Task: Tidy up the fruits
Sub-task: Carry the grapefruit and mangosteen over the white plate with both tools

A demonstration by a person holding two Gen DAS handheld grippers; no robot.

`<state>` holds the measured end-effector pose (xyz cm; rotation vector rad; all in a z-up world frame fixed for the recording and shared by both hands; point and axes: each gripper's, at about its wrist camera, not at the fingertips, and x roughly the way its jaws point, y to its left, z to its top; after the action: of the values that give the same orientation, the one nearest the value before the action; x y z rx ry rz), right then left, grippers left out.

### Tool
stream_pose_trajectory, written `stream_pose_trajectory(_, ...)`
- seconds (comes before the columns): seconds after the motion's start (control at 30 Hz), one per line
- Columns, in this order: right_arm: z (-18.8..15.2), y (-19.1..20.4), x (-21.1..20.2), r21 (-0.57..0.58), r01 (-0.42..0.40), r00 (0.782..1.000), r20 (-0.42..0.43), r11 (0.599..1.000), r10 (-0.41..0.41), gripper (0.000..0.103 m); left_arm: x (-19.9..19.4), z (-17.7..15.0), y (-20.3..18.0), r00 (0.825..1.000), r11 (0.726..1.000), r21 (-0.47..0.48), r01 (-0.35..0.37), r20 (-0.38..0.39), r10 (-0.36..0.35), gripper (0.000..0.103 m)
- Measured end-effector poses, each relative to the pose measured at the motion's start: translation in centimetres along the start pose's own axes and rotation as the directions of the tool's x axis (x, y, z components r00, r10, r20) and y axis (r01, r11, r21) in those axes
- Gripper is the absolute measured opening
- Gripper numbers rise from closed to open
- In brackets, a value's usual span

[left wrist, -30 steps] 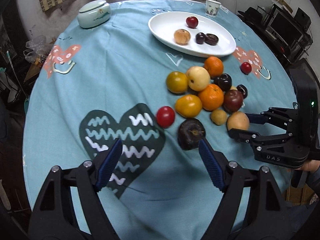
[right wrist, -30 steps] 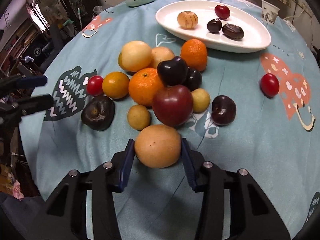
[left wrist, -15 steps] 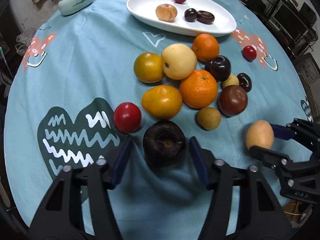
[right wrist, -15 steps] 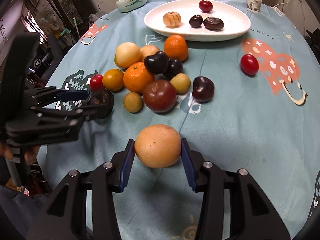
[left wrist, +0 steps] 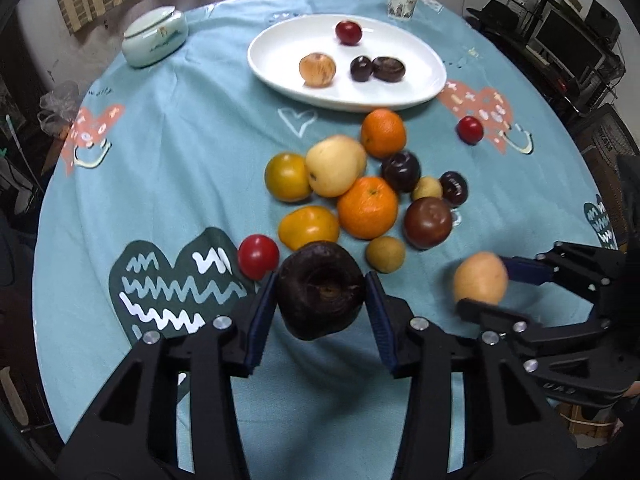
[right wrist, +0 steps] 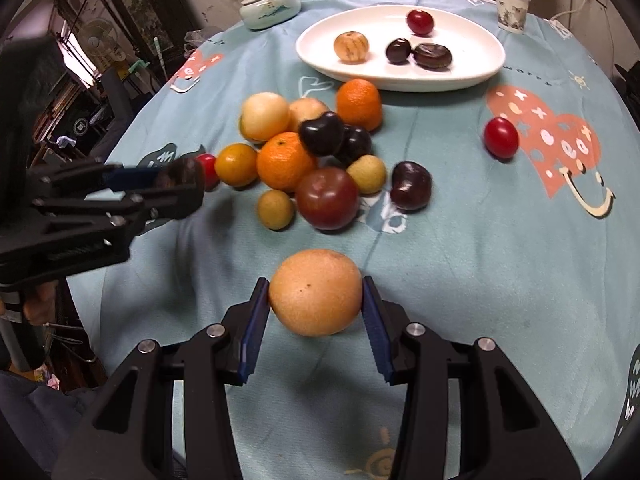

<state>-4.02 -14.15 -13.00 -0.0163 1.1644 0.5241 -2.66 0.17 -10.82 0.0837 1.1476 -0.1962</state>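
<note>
My left gripper (left wrist: pixel 321 280) has its jaws closing on a dark, wrinkled purple fruit (left wrist: pixel 320 292), and both blue pads touch its sides. This fruit sits just in front of the fruit pile, beside a red cherry tomato (left wrist: pixel 258 256). In my right gripper (right wrist: pixel 314 284), shut, is a round tan fruit (right wrist: pixel 315 292) held clear of the cloth. The white oval plate (left wrist: pixel 280 52) at the back holds several small fruits. Oranges, yellow and dark fruits are heaped mid-table around an orange (left wrist: pixel 368 207).
A lone red tomato (right wrist: pixel 501 137) lies right of the pile. A lidded ceramic dish (left wrist: pixel 155 36) and a paper cup (left wrist: pixel 402 1) stand at the far edge. The round table has a blue patterned cloth (left wrist: pixel 180 140). Furniture crowds the room on all sides.
The left gripper moved in over the dark fruit and narrowed from wide open until its pads meet it. The right gripper, still holding the tan fruit, drew back from the pile.
</note>
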Motion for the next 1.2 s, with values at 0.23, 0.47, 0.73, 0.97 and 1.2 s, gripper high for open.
stream_pose_trajectory(0.23, 0.2, 1.6, -0.7, -0.025, -0.007, 1.0, 0.018, 1.0, 0.008, 0.046, -1.9, -0.1, -0.4, 0.999, 1.0, 0.024, -0.012, 0.034, 0.011, 0.045)
stream_pose_trajectory(0.47, 0.4, 2.9, -1.5, -0.044, -0.002, 0.999, 0.04, 0.999, 0.004, 0.046, -3.0, -0.3, 0.0, 0.998, 1.0, 0.026, -0.006, 0.059, 0.004, 0.045)
stream_pose_trajectory(0.73, -0.1, 3.6, -1.8, -0.046, 0.004, 0.999, 0.047, 0.999, -0.002, 0.046, -3.5, -0.6, 0.0, 0.998, 0.999, 0.035, 0.005, 0.07, -0.007, 0.045)
stream_pose_trajectory(0.97, -0.4, 3.6, -2.1, -0.034, 0.005, 0.998, 0.055, 0.999, -0.003, 0.046, -3.7, -0.4, -0.3, 0.997, 0.999, 0.051, 0.01, 0.078, -0.014, 0.045)
stream_pose_trajectory(1.2, -0.5, 3.3, -2.0, -0.024, 0.002, 0.999, 0.053, 1.0, -0.001, 0.046, -3.4, -0.1, -0.4, 0.997, 0.998, 0.055, 0.018, 0.075, -0.022, 0.045)
